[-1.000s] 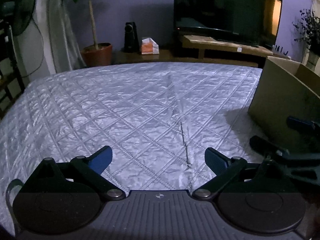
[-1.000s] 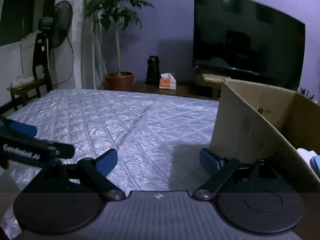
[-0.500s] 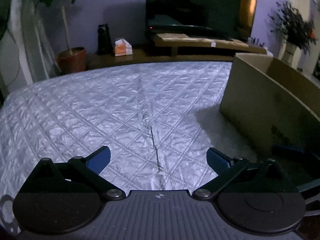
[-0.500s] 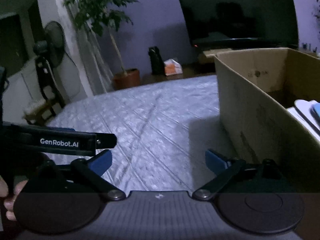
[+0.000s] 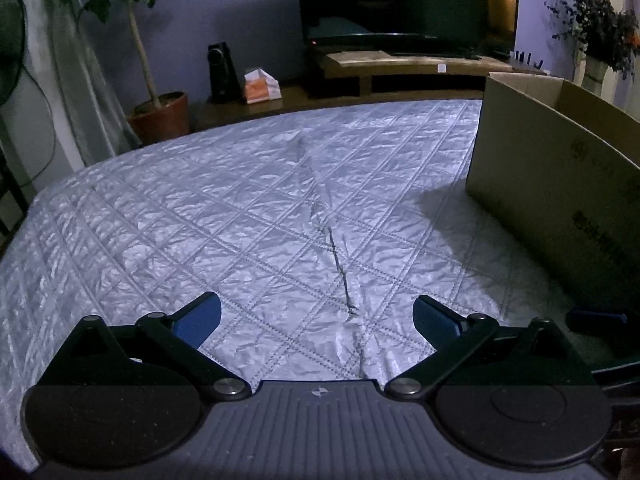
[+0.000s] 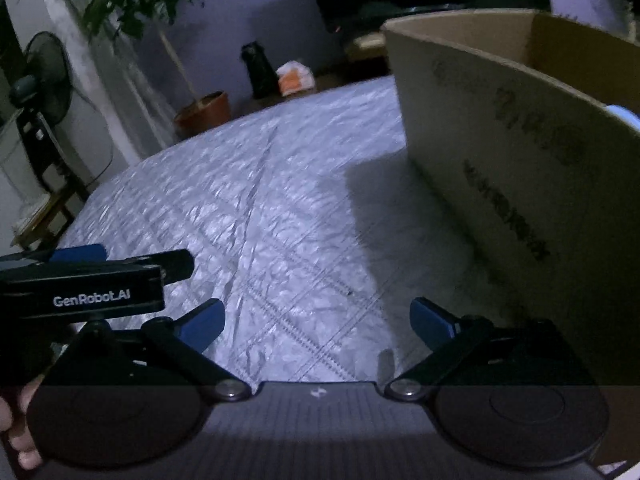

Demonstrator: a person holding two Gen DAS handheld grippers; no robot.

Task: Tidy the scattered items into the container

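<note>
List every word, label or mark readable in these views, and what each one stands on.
"GenRobot.AI": white lettering on the side of the left gripper, seen in the right wrist view.
Dark print and a round mark on the cardboard box: too blurred to read.
Orange-and-white tissue box by the wall: print too small.

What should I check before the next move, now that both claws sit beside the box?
1. Left claw empty, jaws apart: ok.
2. Right claw empty; jaws have just been opening, now wide: ok.
3. Cardboard box upright on the quilted cover: ok.
4. Loose items left on the cover: none in view; behind the claws, cannot tell.
5. Box contents settled: only a pale edge shows, cannot tell.
</note>
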